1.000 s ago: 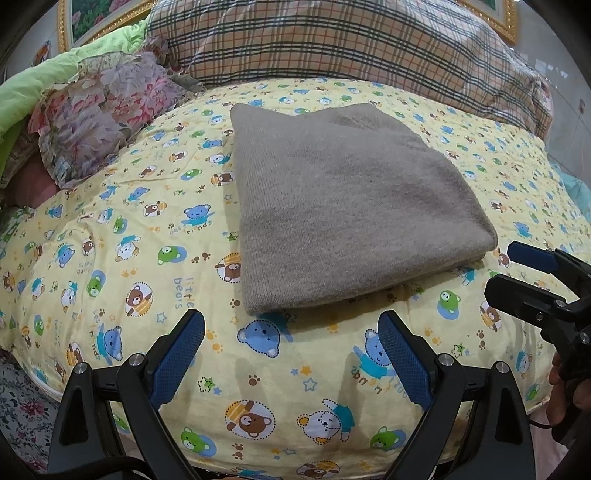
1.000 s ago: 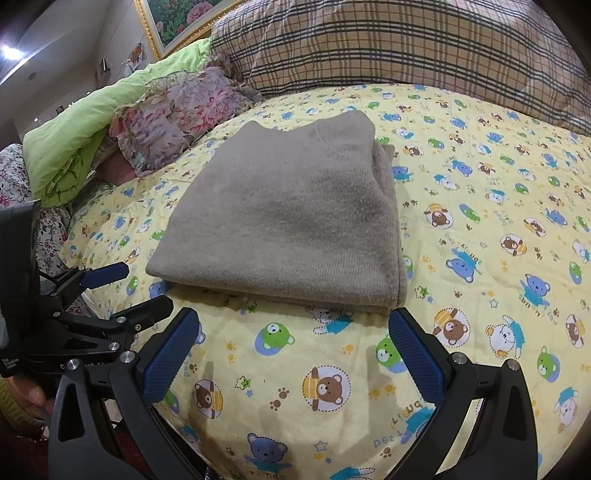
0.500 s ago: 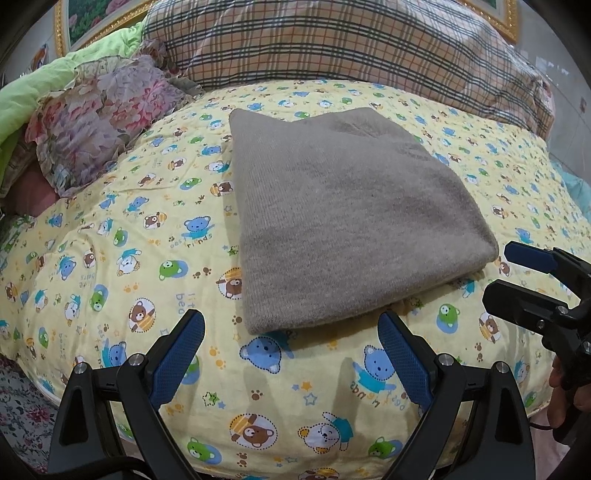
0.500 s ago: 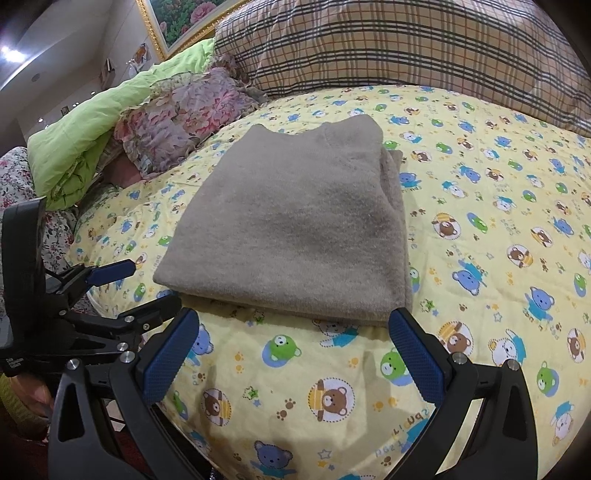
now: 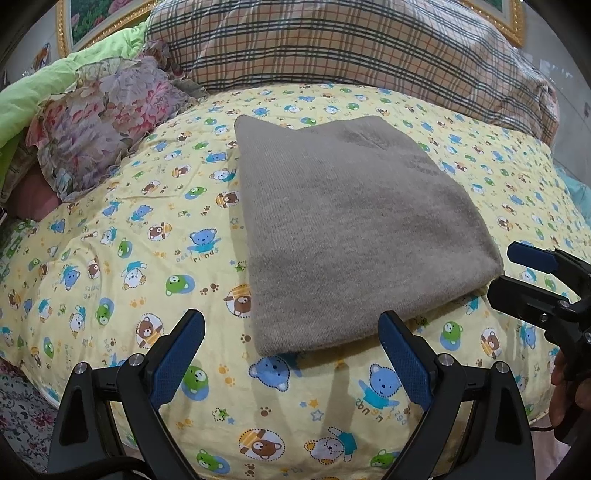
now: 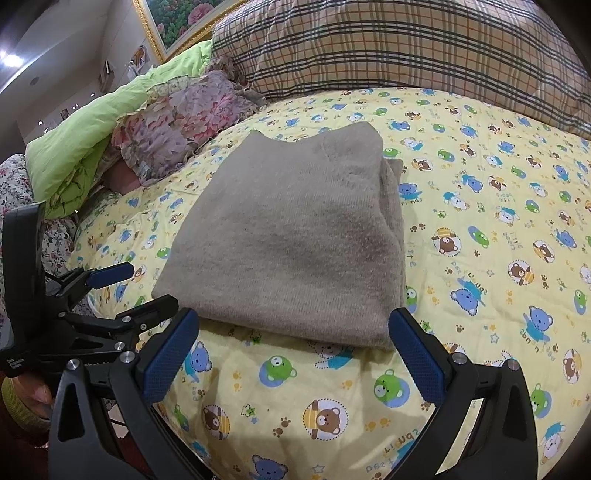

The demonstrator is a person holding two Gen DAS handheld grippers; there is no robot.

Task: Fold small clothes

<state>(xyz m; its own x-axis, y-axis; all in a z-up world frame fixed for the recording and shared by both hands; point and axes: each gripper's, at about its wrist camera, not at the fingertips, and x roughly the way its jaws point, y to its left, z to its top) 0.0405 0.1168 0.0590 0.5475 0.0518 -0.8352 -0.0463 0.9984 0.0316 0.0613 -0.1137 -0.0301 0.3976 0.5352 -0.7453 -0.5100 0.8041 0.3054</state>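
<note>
A grey-brown knit garment lies folded into a neat rectangle on the yellow bear-print bed cover. My left gripper hovers open just short of the garment's near edge, nothing between its blue pads. My right gripper is open too, close to the near edge at the garment's right side. Each gripper shows in the other's view: the right one at the garment's right corner, the left one at its left corner. Neither touches the cloth.
A large plaid pillow lies behind the garment. A floral ruffled cushion and a green quilt are at the left. A framed picture hangs on the wall. A hand holds the right gripper.
Both grippers have crept forward toward the garment's near edge, so it looks larger and closer. Both stay open and the garment has not moved.
</note>
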